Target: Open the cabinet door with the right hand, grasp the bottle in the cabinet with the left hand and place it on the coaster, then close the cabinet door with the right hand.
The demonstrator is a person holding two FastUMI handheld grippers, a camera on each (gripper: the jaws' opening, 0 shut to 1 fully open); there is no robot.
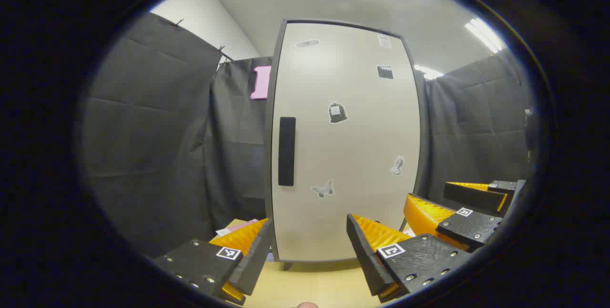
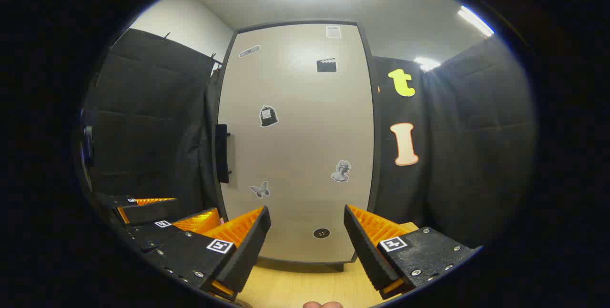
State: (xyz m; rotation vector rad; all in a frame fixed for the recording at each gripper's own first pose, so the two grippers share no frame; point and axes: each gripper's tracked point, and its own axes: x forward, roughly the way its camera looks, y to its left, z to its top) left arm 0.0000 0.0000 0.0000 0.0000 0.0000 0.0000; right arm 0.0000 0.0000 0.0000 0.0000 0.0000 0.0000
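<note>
Booth draped in black cloth, pale wood desk [image 1: 310,284]. Cabinet door [image 1: 345,146] shut, bottle presumably behind it, unseen. Dark handle [image 2: 221,153] on door's left edge. Right gripper [image 2: 307,239], left gripper [image 1: 310,246]: jaws wide, empty. Opening step pending; right gripper must reach handle.

Can't see past the shut beige cabinet door with the dark frame [image 1: 352,155], so the inside stays hidden. Can't make out the small grey stickers [image 2: 268,116] on it, too tiny for detail. Cut off at the bottom edge: pale wooden worktop [image 1: 314,284]. Half tucked behind the left tool's [image 1: 310,246] finger: some pink and white paper bits [image 1: 234,227], can't tell what.
</note>
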